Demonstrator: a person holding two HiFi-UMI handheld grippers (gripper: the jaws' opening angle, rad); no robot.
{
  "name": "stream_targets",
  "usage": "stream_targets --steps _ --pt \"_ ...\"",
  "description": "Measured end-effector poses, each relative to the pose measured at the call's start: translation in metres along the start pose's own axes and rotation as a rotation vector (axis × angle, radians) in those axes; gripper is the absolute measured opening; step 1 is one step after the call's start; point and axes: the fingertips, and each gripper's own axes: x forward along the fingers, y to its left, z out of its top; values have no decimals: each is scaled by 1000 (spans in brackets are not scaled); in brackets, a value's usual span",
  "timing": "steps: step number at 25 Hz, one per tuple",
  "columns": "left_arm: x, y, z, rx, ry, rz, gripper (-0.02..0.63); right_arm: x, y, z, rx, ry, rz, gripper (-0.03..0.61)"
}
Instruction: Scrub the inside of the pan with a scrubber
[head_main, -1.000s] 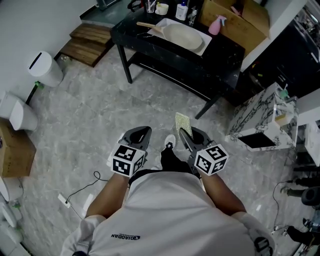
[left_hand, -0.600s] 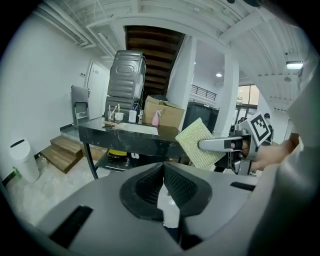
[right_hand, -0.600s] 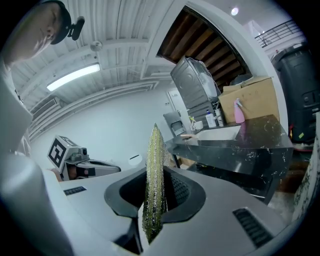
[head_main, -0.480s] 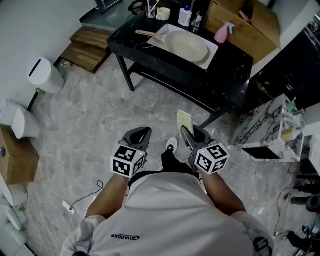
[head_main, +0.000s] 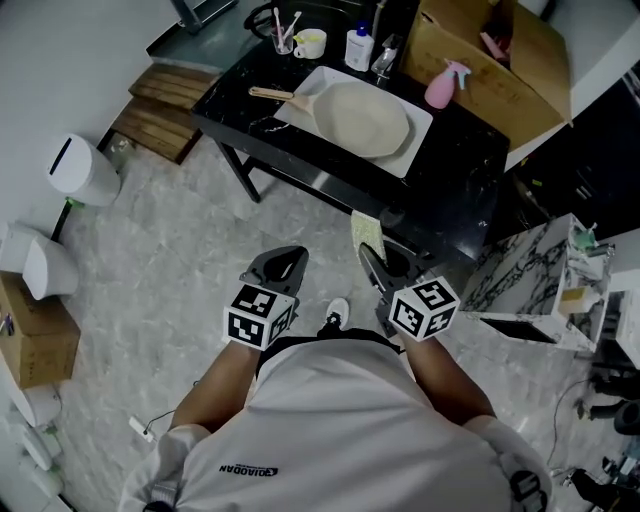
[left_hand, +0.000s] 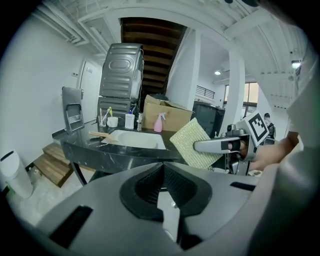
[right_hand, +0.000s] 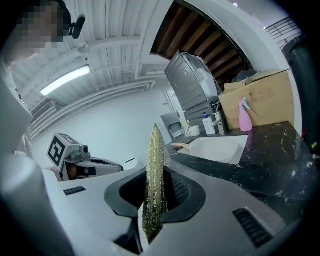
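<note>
A cream pan (head_main: 360, 115) with a wooden handle (head_main: 272, 94) lies on a white tray (head_main: 412, 152) on the black table (head_main: 470, 150). Short of the table's near edge, my right gripper (head_main: 372, 256) is shut on a yellow-green scrubber (head_main: 367, 228) that stands edge-up between its pads (right_hand: 155, 180). My left gripper (head_main: 289, 256) hangs beside it, shut with nothing in it (left_hand: 165, 172). The left gripper view shows the scrubber (left_hand: 192, 142) in the right gripper (left_hand: 220, 145), with the pan (left_hand: 135, 139) beyond. The right gripper view has the pan (right_hand: 215, 147) ahead.
At the table's back stand a cardboard box (head_main: 500, 60), a pink spray bottle (head_main: 445, 85), a white bottle (head_main: 360, 48) and a cup of brushes (head_main: 283, 40). Wooden steps (head_main: 165, 110) and a white bin (head_main: 80, 168) are to the left, a marble-patterned cabinet (head_main: 530, 290) to the right.
Both grippers and the person have moved forward toward the black table, which now lies nearer in the head view. The scrubber stays in the right gripper.
</note>
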Motion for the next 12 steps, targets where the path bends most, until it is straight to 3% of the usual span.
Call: stream_targets --steps 12 --pt "79 27 52 40 0 -20 15 30 -76 39 32 -37 -31 81"
